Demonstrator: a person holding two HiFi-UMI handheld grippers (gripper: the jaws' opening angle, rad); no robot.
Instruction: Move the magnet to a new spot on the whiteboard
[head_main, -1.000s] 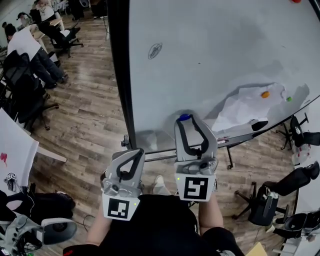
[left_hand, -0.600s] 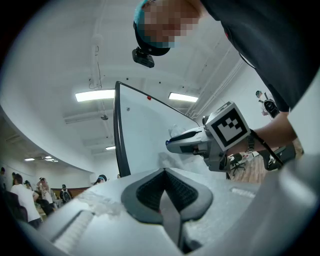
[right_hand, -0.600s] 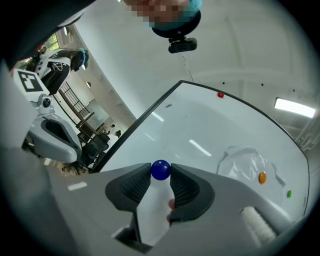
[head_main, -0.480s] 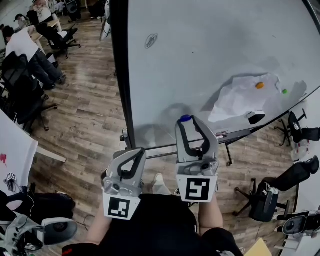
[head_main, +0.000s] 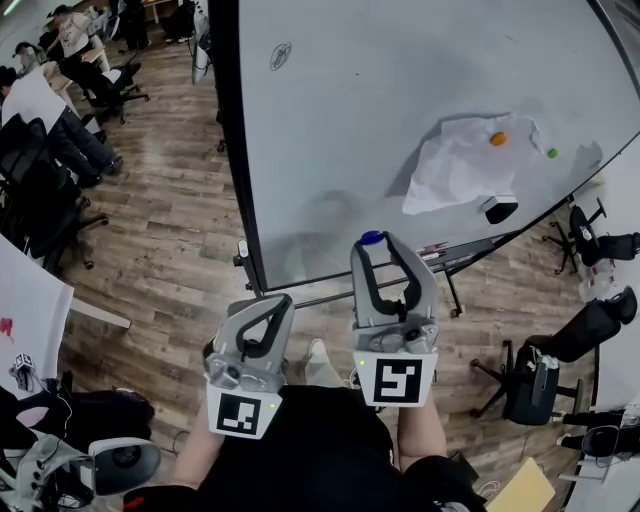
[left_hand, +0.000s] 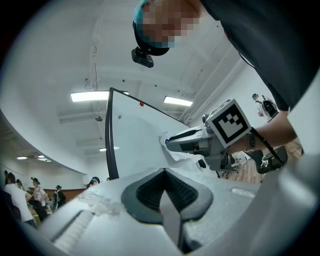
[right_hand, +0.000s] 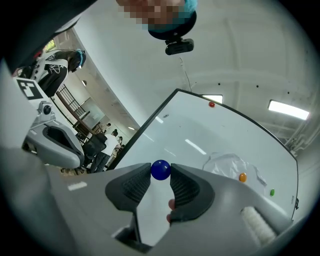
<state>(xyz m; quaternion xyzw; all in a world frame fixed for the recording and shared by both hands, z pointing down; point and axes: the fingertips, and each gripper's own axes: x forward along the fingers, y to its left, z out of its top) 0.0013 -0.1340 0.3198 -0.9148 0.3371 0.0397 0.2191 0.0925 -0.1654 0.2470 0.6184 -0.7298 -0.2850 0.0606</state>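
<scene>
A round blue magnet (right_hand: 160, 170) is pinched between the tips of my right gripper (right_hand: 160, 172), which is shut on it; the same blue magnet (head_main: 371, 238) shows at the tip of the right gripper (head_main: 378, 243) in the head view, held off the whiteboard (head_main: 400, 100). My left gripper (head_main: 268, 302) hangs lower and to the left, beside the board's black edge, its jaws together with nothing in them. An orange magnet (head_main: 498, 139) pins a crumpled white paper (head_main: 455, 170) to the board, with a green magnet (head_main: 551, 153) just beyond it and a red magnet (right_hand: 211, 104) near the top.
A black eraser (head_main: 499, 209) sits by the marker tray along the board's lower edge. Office chairs (head_main: 560, 350) stand on the wooden floor at the right. People sit at desks (head_main: 50, 100) at the far left. A small doodle (head_main: 280, 56) marks the board.
The whiteboard, paper and magnets have slid up and to the left in the head view as the person shifted. Both grippers kept their pose, the right one still holding the blue magnet.
</scene>
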